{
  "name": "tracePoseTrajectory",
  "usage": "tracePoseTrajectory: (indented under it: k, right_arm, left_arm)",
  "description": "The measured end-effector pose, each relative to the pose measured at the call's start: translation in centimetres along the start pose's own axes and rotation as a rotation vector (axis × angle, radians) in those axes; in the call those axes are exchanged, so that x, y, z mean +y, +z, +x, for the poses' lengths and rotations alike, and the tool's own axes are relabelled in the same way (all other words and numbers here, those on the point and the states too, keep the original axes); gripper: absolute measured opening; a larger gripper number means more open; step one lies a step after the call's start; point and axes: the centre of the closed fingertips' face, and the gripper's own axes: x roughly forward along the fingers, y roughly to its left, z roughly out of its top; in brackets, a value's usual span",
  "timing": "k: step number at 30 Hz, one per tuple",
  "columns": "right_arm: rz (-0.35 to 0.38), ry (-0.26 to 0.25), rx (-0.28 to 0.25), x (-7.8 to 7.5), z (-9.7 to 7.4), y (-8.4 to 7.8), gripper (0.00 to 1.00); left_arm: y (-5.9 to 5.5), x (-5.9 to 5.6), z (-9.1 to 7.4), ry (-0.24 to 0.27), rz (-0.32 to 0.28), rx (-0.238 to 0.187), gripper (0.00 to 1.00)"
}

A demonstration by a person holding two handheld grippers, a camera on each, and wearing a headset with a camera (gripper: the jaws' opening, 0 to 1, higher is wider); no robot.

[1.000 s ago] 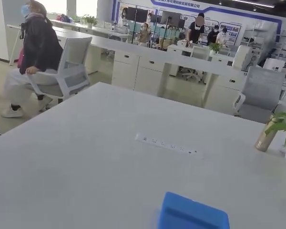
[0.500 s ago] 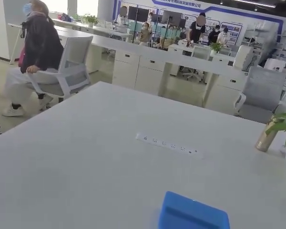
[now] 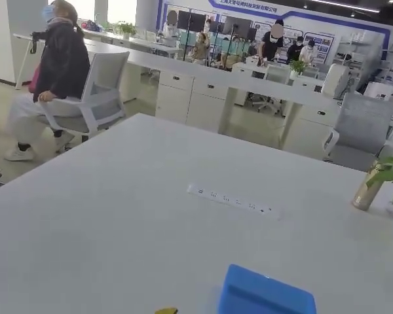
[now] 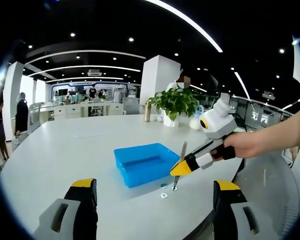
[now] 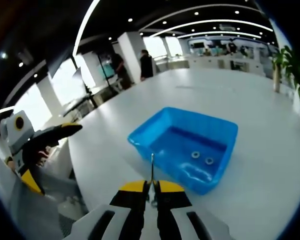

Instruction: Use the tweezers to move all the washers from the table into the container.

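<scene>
While left claw (image 4: 154,184) agape, right claw (image 5: 151,188) clenched on slim silver tweezers (image 5: 151,167) beside glossy blue container (image 5: 142,136).

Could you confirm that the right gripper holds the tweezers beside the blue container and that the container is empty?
Not quite: the blue container is not empty. The right gripper view shows two washers lying on its floor. The rest stands: the right gripper holds the tweezers beside the container.
</scene>
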Motion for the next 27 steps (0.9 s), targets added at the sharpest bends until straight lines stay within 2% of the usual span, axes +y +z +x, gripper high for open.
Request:
tracePoseTrajectory:
  k: [6,11,14,17,21,27]
  right_arm:
    - [-0.037,-0.001,0.015,0.3,0.1,-0.3,0.04]
    - [-0.163,-0.001,0.05,1.4,0.1,-0.4,0.04]
    - [-0.225,-0.008,0.065,2.3,0.1,-0.5,0.04]
    - [-0.291,-0.014,0.073,2.9,0.2,-0.7,0.04]
    - [-0.368,-0.022,0.094,2.4,0.4,-0.7,0.04]
    - [-0.423,-0.026,0.091,2.7,0.5,-1.0,0.03]
  left_arm:
    - [-0.1,-0.1,0.0,-0.004,0.0,0.006,0.98]
    - [-0.2,-0.1,0.1,-0.008,0.004,0.014,0.97]
    - [0.1,-0.3,0.1,-0.019,-0.007,-0.004,0.96]
    - [0.0,-0.2,0.1,-0.015,-0.013,-0.001,0.94]
    - [-0.3,-0.3,0.2,-0.019,0.0,0.015,0.93]
    - [-0.5,-0.2,0.1,-0.013,-0.005,0.023,0.9]
